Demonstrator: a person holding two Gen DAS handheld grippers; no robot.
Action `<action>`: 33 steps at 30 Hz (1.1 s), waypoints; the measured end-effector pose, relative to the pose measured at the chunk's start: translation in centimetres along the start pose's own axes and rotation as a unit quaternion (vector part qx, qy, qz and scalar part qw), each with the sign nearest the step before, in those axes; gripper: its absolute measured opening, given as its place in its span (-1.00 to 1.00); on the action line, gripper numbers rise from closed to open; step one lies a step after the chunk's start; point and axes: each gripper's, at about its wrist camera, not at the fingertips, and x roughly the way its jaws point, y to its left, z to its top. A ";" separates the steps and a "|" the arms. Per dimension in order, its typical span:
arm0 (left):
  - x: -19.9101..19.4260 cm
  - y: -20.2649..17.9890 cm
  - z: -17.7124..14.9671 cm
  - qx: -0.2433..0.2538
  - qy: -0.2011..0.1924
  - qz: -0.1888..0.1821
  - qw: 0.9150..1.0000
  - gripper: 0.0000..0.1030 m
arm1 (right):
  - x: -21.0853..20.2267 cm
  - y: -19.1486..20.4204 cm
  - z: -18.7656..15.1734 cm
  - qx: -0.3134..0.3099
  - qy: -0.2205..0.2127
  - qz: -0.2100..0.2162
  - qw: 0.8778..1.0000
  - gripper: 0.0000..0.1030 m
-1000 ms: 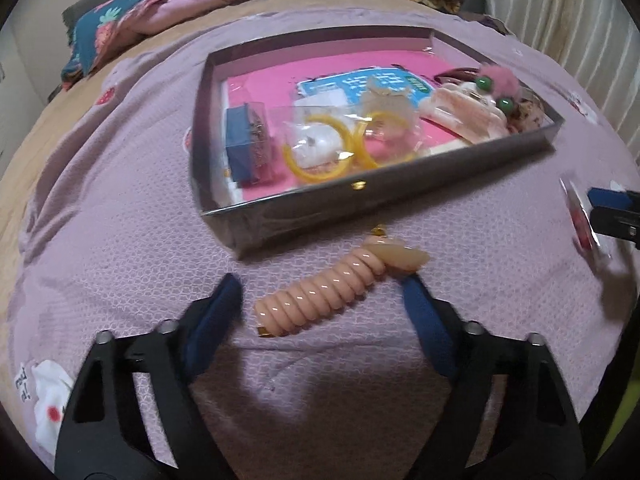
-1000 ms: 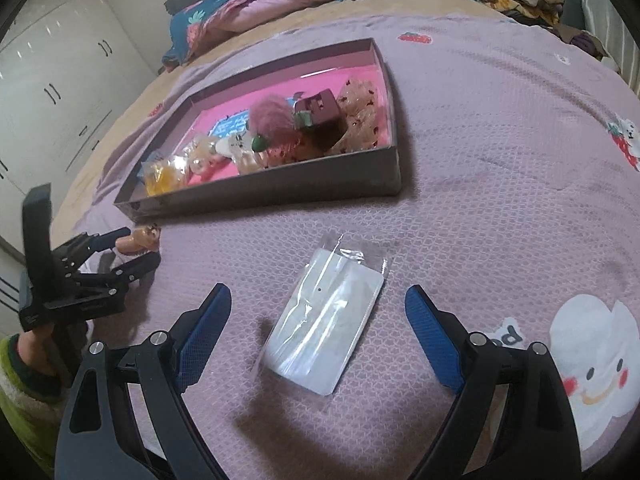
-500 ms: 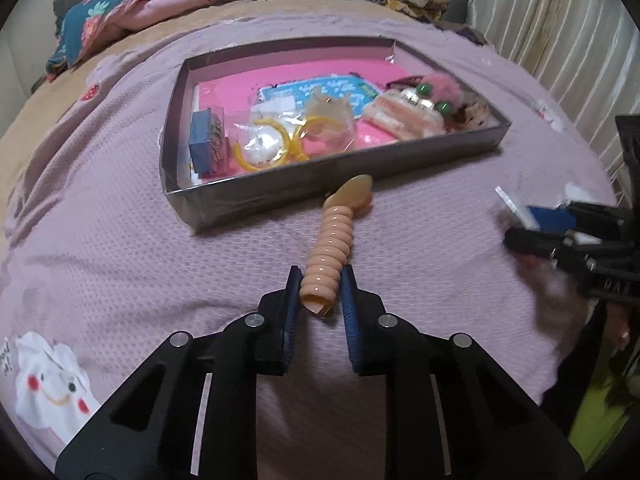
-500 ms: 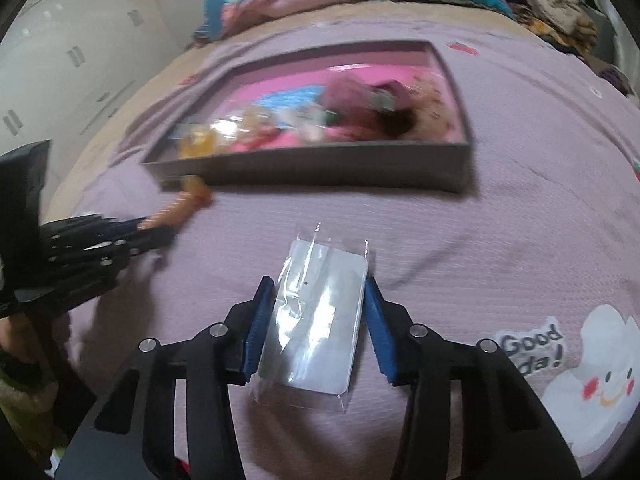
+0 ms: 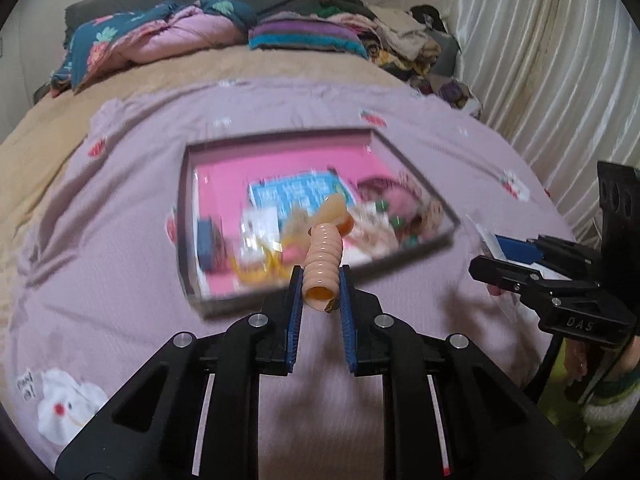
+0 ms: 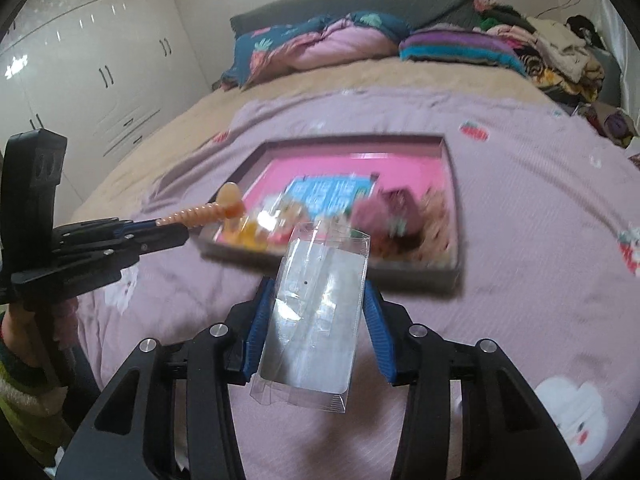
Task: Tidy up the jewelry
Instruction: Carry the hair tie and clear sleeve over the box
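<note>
My left gripper point(image 5: 320, 284) is shut on the near end of a peach spiral hair tie point(image 5: 325, 254), which sticks up and forward in the air over the bed. The same gripper point(image 6: 172, 229) and hair tie point(image 6: 200, 213) show at the left of the right wrist view. My right gripper point(image 6: 316, 292) is shut on a clear plastic pouch point(image 6: 316, 316), held flat above the bedspread; that gripper point(image 5: 486, 258) shows at the right of the left wrist view. Ahead lies the grey tray point(image 5: 182, 216) with a pink floor, holding several hair accessories and packets; the tray point(image 6: 454, 200) is blurred.
The purple bedspread point(image 5: 100, 240) with cartoon prints covers the bed. Folded quilts and clothes point(image 5: 200, 28) are piled at the headboard. A curtain point(image 5: 560, 60) hangs on the right. White wardrobes point(image 6: 80, 60) stand to the left. A person's hand and striped sleeve point(image 6: 16, 372) hold the left tool.
Both grippers went from open to shut: the left on the hair tie, the right on the clear pouch. Both then rose off the bedspread, lifting their items toward the tray.
</note>
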 end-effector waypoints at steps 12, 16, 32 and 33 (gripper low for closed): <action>3.5 -0.1 4.3 -0.019 -0.005 0.019 1.000 -0.80 | 1.4 -3.0 5.5 -0.001 -0.035 -0.035 0.999 -0.16; 4.9 -0.6 4.6 -0.018 0.000 0.022 1.000 -0.80 | 2.6 -4.2 6.5 0.002 -0.031 -0.042 0.999 -0.15; 9.2 -1.2 4.0 -0.025 0.037 0.019 0.999 -0.80 | 7.6 -6.5 5.7 0.031 0.022 -0.022 0.999 -0.15; 9.3 -1.3 4.0 -0.025 0.038 0.020 0.999 -0.80 | 7.8 -6.5 5.6 0.031 0.024 -0.021 0.999 -0.13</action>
